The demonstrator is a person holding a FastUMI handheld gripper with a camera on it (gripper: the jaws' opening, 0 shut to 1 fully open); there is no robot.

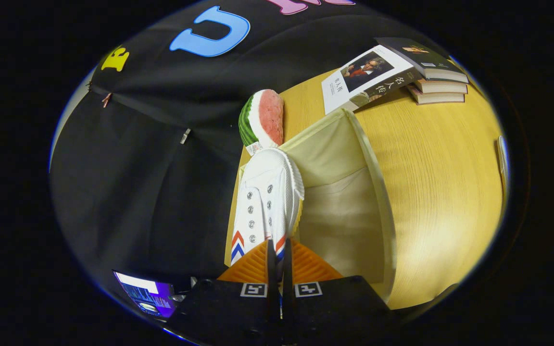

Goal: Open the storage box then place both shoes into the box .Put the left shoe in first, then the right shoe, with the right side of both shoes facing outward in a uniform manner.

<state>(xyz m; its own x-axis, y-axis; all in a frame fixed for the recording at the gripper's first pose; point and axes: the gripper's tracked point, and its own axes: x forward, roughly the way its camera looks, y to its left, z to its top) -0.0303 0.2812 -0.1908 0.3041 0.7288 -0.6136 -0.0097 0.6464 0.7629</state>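
One shoe (267,192) pinched in the gripper (279,254), one open box (354,202), three stacked books (431,77).

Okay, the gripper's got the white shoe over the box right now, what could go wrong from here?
1. The gripper pinches only a thin edge of the white shoe, so the shoe might slip or swing.
2. The shoe hangs near one wall of the open storage box; lowered there, it may catch the rim instead of dropping inside.
3. The watermelon slice sits just beyond the shoe's toe, and a forward push could knock it.
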